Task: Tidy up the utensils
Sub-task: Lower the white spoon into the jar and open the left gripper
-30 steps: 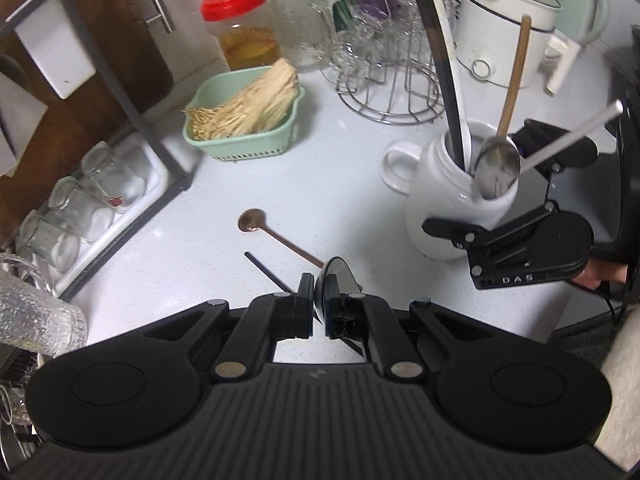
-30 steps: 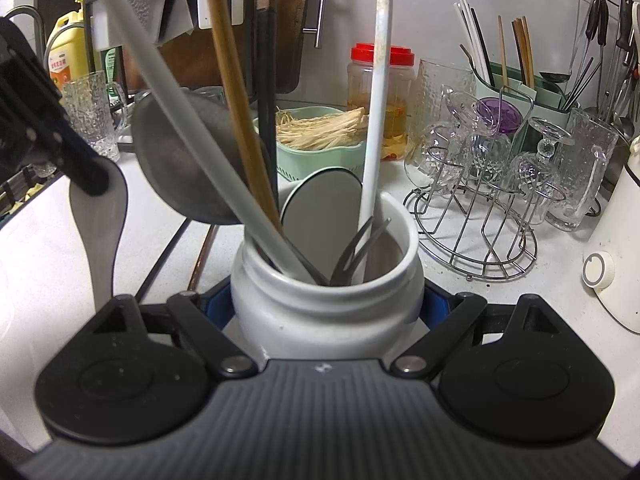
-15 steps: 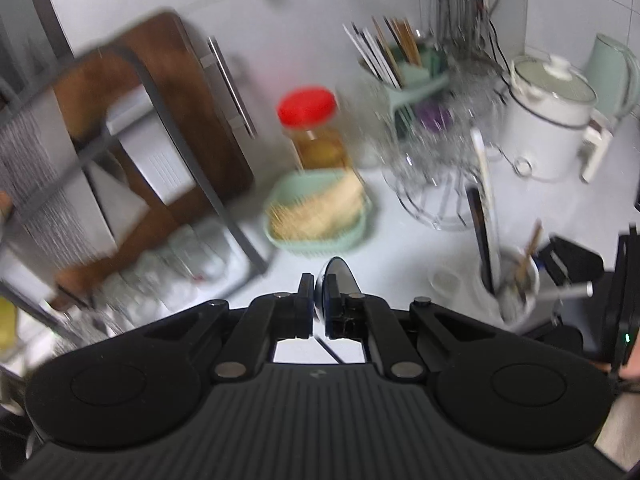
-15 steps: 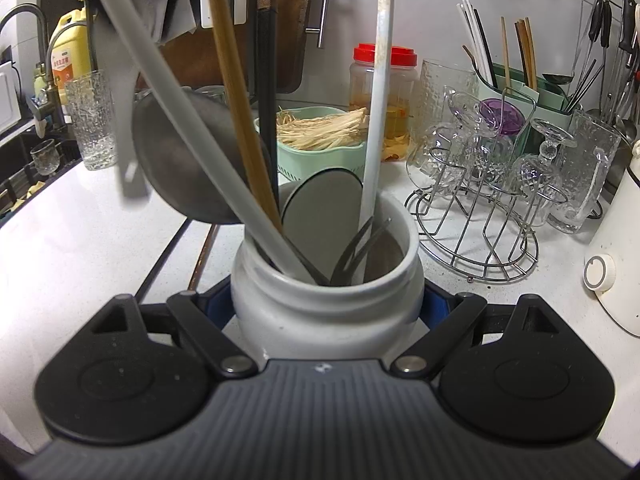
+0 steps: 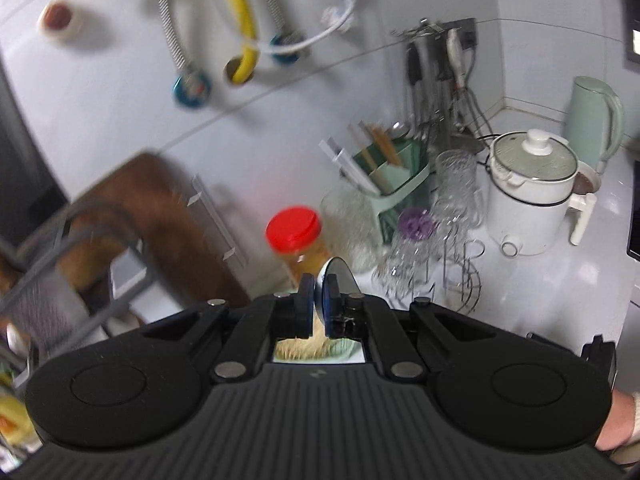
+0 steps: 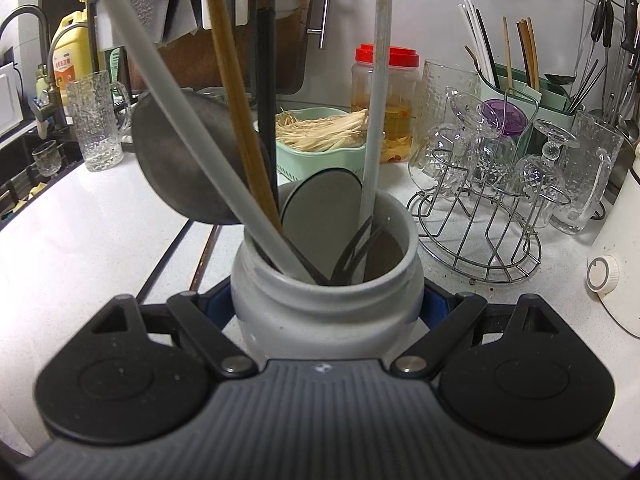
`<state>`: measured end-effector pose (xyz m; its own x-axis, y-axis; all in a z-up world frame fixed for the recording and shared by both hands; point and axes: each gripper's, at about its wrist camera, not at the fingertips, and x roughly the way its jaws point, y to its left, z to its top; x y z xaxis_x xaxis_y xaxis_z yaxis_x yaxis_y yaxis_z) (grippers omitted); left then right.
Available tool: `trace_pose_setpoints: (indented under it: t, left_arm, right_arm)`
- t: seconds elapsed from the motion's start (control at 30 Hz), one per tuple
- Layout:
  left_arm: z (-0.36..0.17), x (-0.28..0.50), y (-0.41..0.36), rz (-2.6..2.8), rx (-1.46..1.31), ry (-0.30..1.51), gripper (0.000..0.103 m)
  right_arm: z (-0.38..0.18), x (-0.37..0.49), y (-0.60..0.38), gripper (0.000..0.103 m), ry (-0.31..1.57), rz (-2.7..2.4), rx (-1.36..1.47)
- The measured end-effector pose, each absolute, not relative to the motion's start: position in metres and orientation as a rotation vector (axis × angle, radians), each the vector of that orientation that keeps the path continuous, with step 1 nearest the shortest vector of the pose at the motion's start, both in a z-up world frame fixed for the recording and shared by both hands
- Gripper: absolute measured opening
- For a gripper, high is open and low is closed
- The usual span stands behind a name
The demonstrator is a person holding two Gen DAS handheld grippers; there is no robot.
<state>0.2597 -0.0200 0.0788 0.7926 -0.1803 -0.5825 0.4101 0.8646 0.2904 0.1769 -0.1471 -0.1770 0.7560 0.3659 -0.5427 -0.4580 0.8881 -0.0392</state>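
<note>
The crock (image 6: 326, 304) stands on the counter (image 6: 80, 232) between the fingers of the right gripper (image 6: 326, 312); in it stand a ladle (image 6: 188, 164), a wooden handle (image 6: 236, 100), a fork (image 6: 356, 252) and other long handles; behind it sits a basket (image 6: 316, 160) with straw in it; behind the basket, by the wall, a jar (image 6: 386, 104); right of the jar, a glass rack (image 6: 484, 220) with upturned glasses; behind the rack, a chopstick holder (image 6: 520, 92); left on the counter, a tumbler (image 6: 96, 120); in the left gripper (image 5: 318, 304), a spoon (image 5: 338, 276) sticks up between the pads; right of it, a cooker (image 5: 532, 196) before a kettle (image 5: 594, 120).
</note>
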Motion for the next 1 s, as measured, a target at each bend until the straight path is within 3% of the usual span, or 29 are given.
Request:
trace_pose_setpoints:
  t: [0.2,1.0]
  left_arm:
    - [0.083,0.260,-0.058,-0.423,0.498,0.570,0.005]
    - [-0.037,0.237,-0.143,-0.713,0.931,0.831,0.007]
  right_arm:
    - [-0.177,0.177,-0.147,0.091,0.552,0.452,-0.173]
    - [-0.178,0.176,-0.147,0.091,0.543,0.458,-0.171]
